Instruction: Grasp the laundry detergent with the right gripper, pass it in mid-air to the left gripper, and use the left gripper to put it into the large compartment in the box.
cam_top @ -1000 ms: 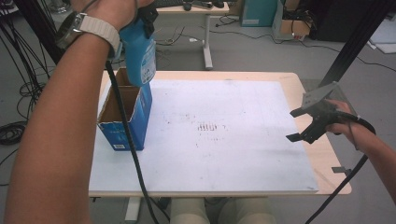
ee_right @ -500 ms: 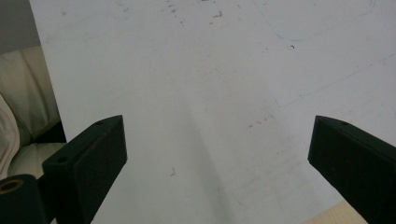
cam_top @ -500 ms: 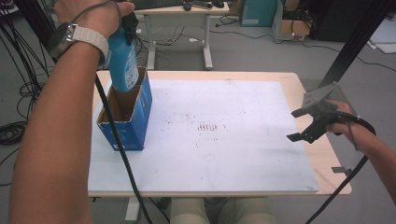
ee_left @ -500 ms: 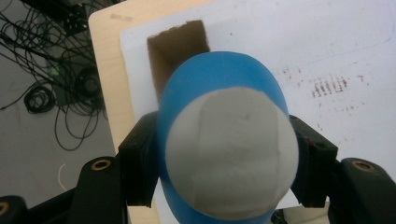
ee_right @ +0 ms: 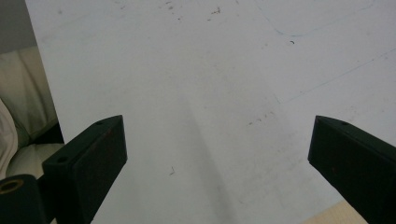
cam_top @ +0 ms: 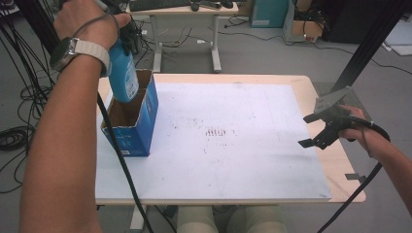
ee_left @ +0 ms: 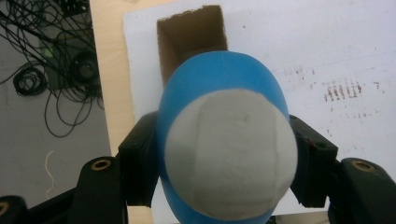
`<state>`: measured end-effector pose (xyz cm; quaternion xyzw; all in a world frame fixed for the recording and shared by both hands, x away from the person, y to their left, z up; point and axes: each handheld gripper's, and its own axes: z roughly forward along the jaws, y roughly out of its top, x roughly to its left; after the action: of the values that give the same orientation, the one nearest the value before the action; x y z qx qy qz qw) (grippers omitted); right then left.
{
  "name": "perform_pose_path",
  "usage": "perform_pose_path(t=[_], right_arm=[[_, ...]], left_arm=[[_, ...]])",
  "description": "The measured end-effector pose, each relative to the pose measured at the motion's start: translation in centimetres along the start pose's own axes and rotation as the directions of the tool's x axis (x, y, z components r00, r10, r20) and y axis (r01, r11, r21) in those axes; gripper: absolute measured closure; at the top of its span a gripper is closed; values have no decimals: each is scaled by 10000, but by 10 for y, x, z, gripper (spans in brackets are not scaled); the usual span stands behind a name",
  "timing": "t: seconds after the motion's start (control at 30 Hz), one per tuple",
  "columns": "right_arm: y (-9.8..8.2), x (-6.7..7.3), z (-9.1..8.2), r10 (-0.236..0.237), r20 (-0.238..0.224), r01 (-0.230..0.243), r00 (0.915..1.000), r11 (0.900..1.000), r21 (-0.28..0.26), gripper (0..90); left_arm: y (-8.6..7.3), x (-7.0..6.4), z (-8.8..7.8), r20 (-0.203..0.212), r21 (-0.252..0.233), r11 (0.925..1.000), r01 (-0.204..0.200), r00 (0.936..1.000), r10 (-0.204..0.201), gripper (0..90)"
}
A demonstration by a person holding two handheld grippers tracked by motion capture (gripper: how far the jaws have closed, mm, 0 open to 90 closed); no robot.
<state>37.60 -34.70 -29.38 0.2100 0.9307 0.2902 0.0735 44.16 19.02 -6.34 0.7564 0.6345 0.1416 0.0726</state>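
Note:
A blue bottle (cam_top: 123, 73) with a white cap (ee_left: 231, 154) hangs upside down over an open blue cardboard box (cam_top: 131, 119) at the table's left side. My left gripper (ee_left: 229, 158) is shut on the bottle just below its cap, and the bottle's lower end dips into the box mouth (ee_left: 191, 39). My right gripper (cam_top: 316, 130) hovers open over the right edge of the white board (cam_top: 233, 141), nothing between its jaws. In the right gripper view the gripper (ee_right: 217, 158) looks down at bare white board (ee_right: 196, 84).
The white board lies on a wooden table (cam_top: 340, 160) whose rim shows at the right and left. Cables (ee_left: 51, 79) lie on the floor left of the table. A desk (cam_top: 184, 9) stands behind it.
My left gripper has carried the bottle leftward and toward the person, over the box opening. The right gripper has stayed in place.

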Motion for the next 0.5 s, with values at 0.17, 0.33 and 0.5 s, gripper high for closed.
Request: perform_pose_path(t=[0.17,0.33,0.5], right_arm=[[-1,-1,2,70,-13,-70,10000,10000,-27,46],[-1,0,3,57,-45,-57,10000,10000,-13,46],[-1,-1,3,80,-19,-80,10000,10000,-21,46]], left_arm=[[-3,4,12,-20,157,9998,159,9999,-158,376],[-6,8,24,-91,320,9993,207,9998,-204,376],[-9,11,35,-19,343,9991,239,9997,-238,376]])
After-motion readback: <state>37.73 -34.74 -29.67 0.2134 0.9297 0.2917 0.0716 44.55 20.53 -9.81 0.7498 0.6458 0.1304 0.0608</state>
